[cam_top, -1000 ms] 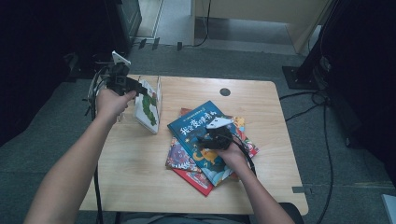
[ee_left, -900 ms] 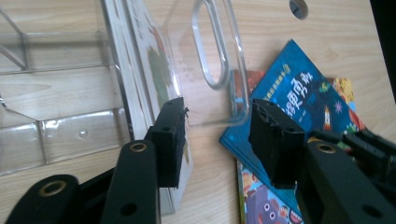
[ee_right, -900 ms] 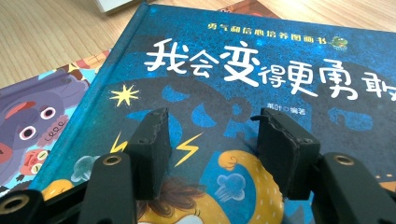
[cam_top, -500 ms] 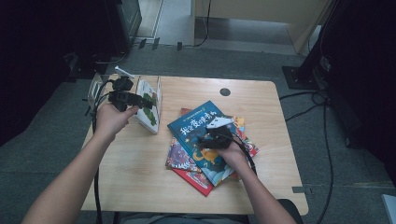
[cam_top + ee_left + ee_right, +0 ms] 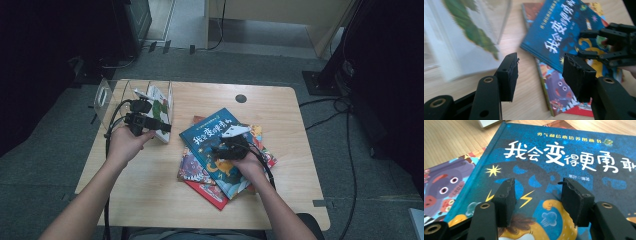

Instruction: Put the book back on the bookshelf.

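A blue picture book point(image 5: 210, 137) with white Chinese title lies on top of a loose stack at the table's middle. My right gripper point(image 5: 217, 150) hovers low over its cover point(image 5: 564, 152), open, with nothing between its jaws. My left gripper point(image 5: 165, 127) is open too and holds nothing. It sits just in front of a white book with a green leaf print point(image 5: 159, 100), which leans in a clear holder. In the left gripper view the white book point(image 5: 461, 50) is at the left, the blue book point(image 5: 564, 27) ahead, and the right gripper point(image 5: 584, 43) at the far right.
Under the blue book lie a purple cartoon book point(image 5: 192, 167) and a red one point(image 5: 210, 195). The clear acrylic holder point(image 5: 107, 95) stands at the table's back left corner. The wooden table point(image 5: 150, 200) has a round cable hole point(image 5: 241, 98) near its far edge.
My left gripper has come down and back from above the holder to the front of the white book. The right gripper has stayed over the blue book.
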Demonstrator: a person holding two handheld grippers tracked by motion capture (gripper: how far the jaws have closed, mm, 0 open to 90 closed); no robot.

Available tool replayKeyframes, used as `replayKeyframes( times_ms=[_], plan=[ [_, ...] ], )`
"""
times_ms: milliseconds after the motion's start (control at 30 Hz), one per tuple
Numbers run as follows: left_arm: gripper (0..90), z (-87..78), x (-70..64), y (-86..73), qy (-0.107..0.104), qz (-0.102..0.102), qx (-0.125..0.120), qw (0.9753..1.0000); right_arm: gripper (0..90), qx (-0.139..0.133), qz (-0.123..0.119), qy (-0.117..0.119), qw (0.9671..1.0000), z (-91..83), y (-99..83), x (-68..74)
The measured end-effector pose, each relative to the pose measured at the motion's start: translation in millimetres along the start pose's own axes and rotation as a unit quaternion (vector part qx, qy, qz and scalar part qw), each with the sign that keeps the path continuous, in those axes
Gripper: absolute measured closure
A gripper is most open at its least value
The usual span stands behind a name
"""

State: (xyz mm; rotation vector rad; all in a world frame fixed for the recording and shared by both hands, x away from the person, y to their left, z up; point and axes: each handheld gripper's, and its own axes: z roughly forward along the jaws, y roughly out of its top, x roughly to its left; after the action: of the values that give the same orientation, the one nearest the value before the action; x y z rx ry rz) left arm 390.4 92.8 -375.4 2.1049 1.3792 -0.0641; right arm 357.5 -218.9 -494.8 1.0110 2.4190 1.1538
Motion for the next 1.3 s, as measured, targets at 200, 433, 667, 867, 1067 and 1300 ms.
replayKeyframes(
  times_ms=[200, 433, 667, 867, 1067, 1300],
  plan=[
    [45.8, 17.1, -1.3, -11.6, -0.017, 0.003, 0.006, 0.9998, 46.6, -0.002, 0.004, 0.003, 1.0000, -6.6, -3.7, 0.7],
    [45.4, 32.5, -1.5, -19.7, -0.025, 0.005, 0.010, 0.9996, 48.0, -0.009, 0.019, 0.001, 0.9998, -17.4, -10.1, -2.4],
    [45.4, 49.9, -7.2, -26.7, -0.029, 0.025, 0.024, 0.9990, 48.2, -0.020, 0.027, -0.014, 0.9993, -29.8, -18.2, -7.8],
    [44.9, 59.1, -11.1, -28.8, -0.032, 0.034, 0.030, 0.9985, 49.5, -0.029, 0.041, -0.024, 0.9985, -41.2, -25.6, -11.9],
    [45.2, 72.9, -12.6, -31.9, -0.048, 0.027, 0.028, 0.9981, 50.5, -0.034, 0.043, -0.032, 0.9980, -51.6, -32.7, -13.5],
    [45.4, 85.8, -17.4, -37.5, -0.043, 0.047, 0.029, 0.9976, 53.3, -0.045, 0.055, -0.042, 0.9966, -68.1, -44.6, -16.8]
  ],
)
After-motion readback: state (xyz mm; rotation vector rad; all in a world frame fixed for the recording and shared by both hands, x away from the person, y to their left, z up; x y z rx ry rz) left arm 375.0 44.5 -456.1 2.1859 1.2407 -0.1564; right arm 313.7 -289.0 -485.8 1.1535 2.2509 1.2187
